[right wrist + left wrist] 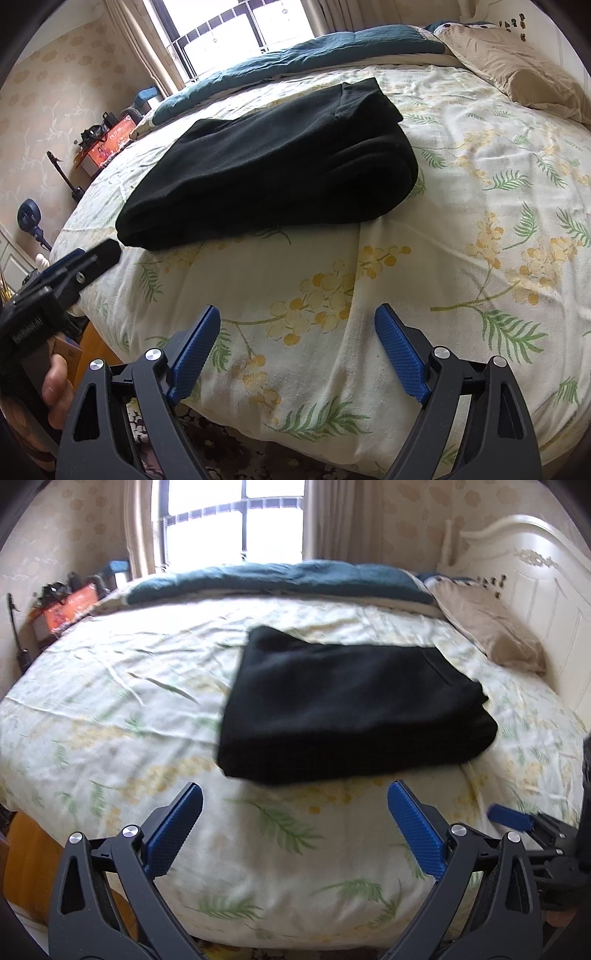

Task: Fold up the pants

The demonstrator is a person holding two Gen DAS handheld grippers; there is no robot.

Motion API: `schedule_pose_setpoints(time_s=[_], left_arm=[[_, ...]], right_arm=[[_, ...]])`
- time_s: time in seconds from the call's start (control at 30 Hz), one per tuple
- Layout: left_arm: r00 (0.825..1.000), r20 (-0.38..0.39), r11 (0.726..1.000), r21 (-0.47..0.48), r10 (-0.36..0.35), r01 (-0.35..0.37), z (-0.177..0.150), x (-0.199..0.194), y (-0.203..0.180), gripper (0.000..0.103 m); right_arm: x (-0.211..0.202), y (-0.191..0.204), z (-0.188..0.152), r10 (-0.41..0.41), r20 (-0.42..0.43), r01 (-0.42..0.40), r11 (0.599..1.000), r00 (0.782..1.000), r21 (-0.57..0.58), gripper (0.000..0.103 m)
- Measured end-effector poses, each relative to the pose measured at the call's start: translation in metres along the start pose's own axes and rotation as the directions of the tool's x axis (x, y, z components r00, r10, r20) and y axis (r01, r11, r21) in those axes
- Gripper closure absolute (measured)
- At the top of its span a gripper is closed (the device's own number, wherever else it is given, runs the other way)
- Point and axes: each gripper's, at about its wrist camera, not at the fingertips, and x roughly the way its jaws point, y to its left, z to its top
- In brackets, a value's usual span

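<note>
The black pants lie folded into a thick rectangle on the floral bedspread, and also show in the right wrist view. My left gripper is open and empty, held near the bed's front edge, a little short of the pants. My right gripper is open and empty, further back from the pants over the bedspread. The left gripper also shows at the left of the right wrist view, and the right gripper's blue tip shows at the right of the left wrist view.
A tan pillow lies by the white headboard. A teal blanket lies folded along the far side under the window. A cluttered side table with an orange box stands at the far left. A patterned rug lies below.
</note>
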Motion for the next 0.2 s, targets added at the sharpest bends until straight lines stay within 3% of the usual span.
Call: schedule_pose_setpoints(time_s=[0.2], left_arm=[[0.996, 0.063, 0.998, -0.006, 0.060, -0.059, 0.025, -0.001, 0.028, 0.003]], right_arm=[[-0.017, -0.009, 0.021, -0.049, 0.051, 0.049, 0.999, 0.997, 0.007, 0.018]])
